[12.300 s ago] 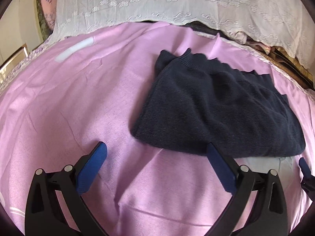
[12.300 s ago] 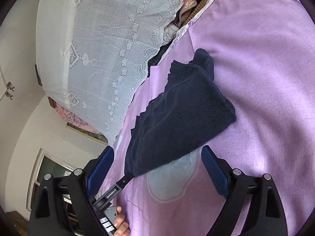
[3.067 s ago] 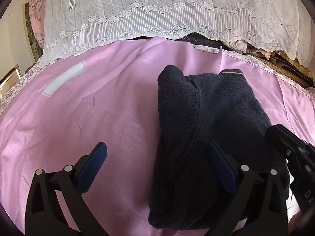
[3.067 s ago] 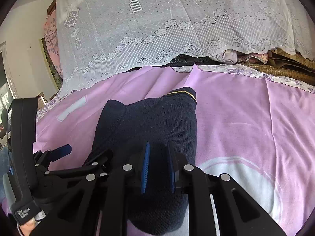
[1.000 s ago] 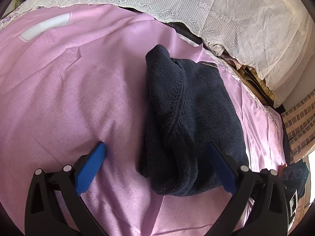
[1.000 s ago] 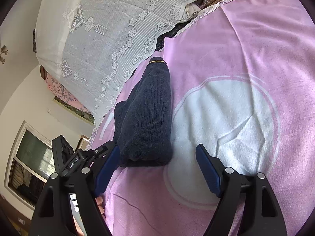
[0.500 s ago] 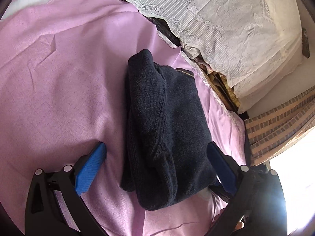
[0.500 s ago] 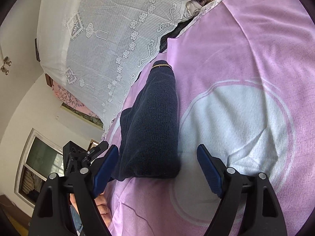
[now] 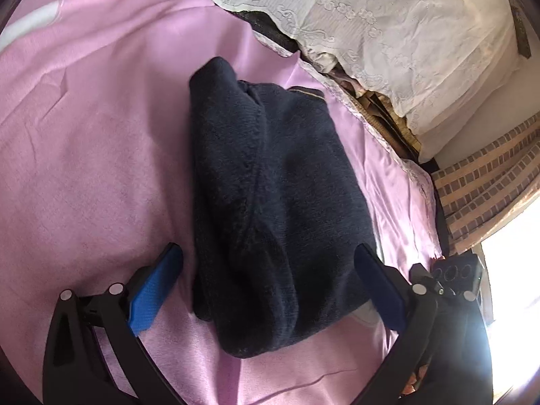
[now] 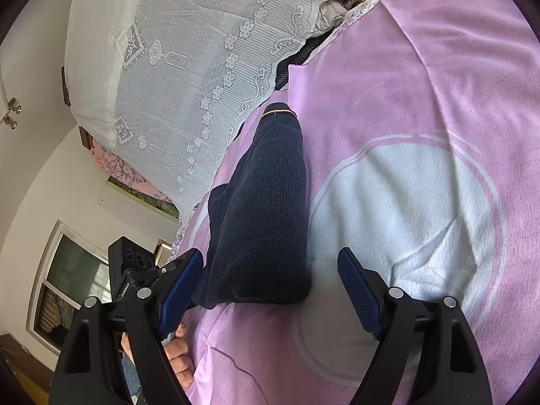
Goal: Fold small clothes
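Sweater (image 9: 280, 202) navy knit, folded compact on pink sheet (image 9: 94, 155); both fingers released

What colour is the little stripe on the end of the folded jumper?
Golden yellow, a thin line across the dark navy jumper. The right wrist view shows it best.

Left view: lower right washed out by window glare (image 9: 513, 320). Sweater (image 9: 270, 202) blurred; its far end hidden behind its own bulk. Right view: hand (image 10: 175, 354) mostly hidden behind the near finger (image 10: 179, 287); sheet (image 10: 422, 84) cut off at the frame's rim.
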`<action>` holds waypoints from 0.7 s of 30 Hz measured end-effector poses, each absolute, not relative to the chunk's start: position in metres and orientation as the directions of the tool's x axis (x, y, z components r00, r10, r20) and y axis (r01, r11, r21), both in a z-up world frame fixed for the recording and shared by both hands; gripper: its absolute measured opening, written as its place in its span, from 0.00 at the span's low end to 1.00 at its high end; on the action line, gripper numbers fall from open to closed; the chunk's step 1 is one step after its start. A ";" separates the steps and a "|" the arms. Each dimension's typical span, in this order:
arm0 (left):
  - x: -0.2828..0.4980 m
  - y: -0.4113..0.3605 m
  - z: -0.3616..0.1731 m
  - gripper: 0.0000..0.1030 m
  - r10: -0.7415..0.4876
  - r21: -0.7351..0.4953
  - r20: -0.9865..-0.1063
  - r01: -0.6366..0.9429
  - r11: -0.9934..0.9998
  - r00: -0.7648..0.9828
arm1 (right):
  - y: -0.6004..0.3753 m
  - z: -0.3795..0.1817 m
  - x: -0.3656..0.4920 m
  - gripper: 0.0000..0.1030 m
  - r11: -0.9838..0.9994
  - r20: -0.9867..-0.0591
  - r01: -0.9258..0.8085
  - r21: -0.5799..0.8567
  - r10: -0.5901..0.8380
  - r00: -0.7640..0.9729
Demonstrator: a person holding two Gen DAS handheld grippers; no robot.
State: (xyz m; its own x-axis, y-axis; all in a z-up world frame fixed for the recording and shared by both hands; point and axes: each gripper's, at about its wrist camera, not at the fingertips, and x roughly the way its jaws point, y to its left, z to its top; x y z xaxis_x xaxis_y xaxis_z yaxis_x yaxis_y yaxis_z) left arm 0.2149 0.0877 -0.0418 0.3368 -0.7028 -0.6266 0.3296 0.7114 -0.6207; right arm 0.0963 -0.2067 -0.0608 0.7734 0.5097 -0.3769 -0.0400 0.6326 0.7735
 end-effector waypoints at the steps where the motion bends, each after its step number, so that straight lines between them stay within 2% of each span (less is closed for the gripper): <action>1: 0.216 0.084 -0.044 0.96 -0.717 -0.634 -0.621 0.336 0.697 0.316 | -0.206 -0.061 0.097 0.80 0.635 -0.379 -0.039 0.772 0.508 0.774; 7: 0.222 0.068 -0.050 0.96 -0.659 -0.554 -0.681 0.364 0.748 0.319 | -0.212 -0.062 0.115 0.80 0.599 -0.359 -0.026 0.801 0.514 0.779; 21: 0.225 0.059 -0.049 0.96 -0.650 -0.519 -0.683 0.403 0.753 0.334 | -0.193 -0.059 0.207 0.80 0.635 -0.432 -0.029 0.772 0.559 0.708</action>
